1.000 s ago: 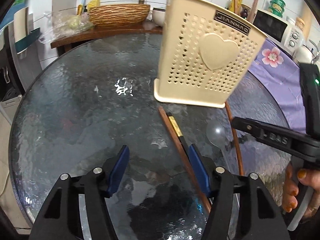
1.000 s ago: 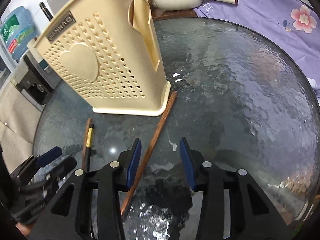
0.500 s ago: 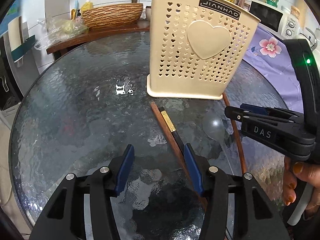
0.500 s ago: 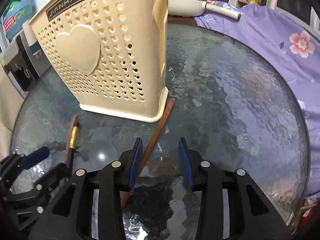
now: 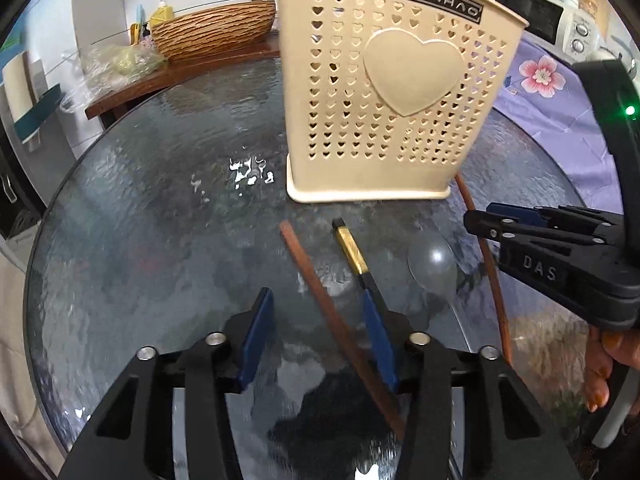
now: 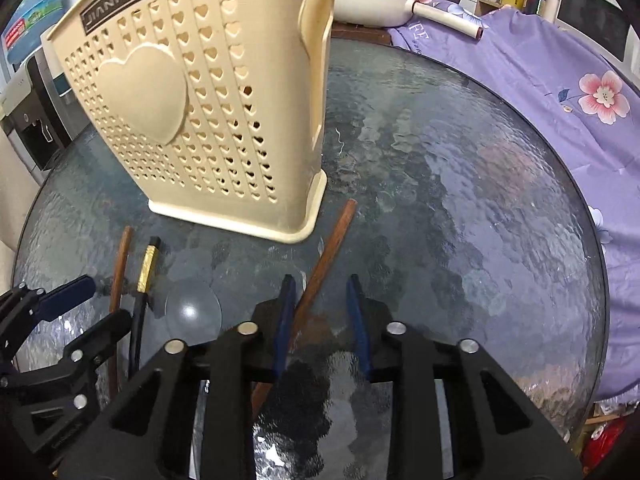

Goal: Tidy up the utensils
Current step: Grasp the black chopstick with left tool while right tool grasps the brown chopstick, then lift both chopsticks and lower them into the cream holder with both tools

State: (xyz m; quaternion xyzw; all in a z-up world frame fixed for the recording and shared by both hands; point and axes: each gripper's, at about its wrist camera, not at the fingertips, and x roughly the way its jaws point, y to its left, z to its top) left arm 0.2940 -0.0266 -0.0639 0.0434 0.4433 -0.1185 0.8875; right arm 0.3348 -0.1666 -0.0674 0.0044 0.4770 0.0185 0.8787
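A cream perforated utensil holder (image 5: 396,96) with a heart stands upright on the round glass table (image 5: 152,240); it also shows in the right wrist view (image 6: 192,120). In front of it lie a brown chopstick (image 5: 320,300), a black chopstick with a gold band (image 5: 354,256), a clear spoon (image 5: 434,266) and another brown chopstick (image 5: 486,256). My left gripper (image 5: 316,336) is open, low over the table, with the first brown chopstick between its fingers. My right gripper (image 6: 322,320) is open around the other brown chopstick (image 6: 324,256).
A woven basket (image 5: 212,32) and plastic bags sit on a wooden shelf behind the table. A purple floral cloth (image 6: 560,80) covers the surface to the right, with a white pan (image 6: 384,4) behind. A microwave (image 5: 532,12) stands far right.
Both grippers have moved forward and lower toward the chopsticks. The holder now looks upright in view. The left gripper's jaws have narrowed somewhat around the brown chopstick.
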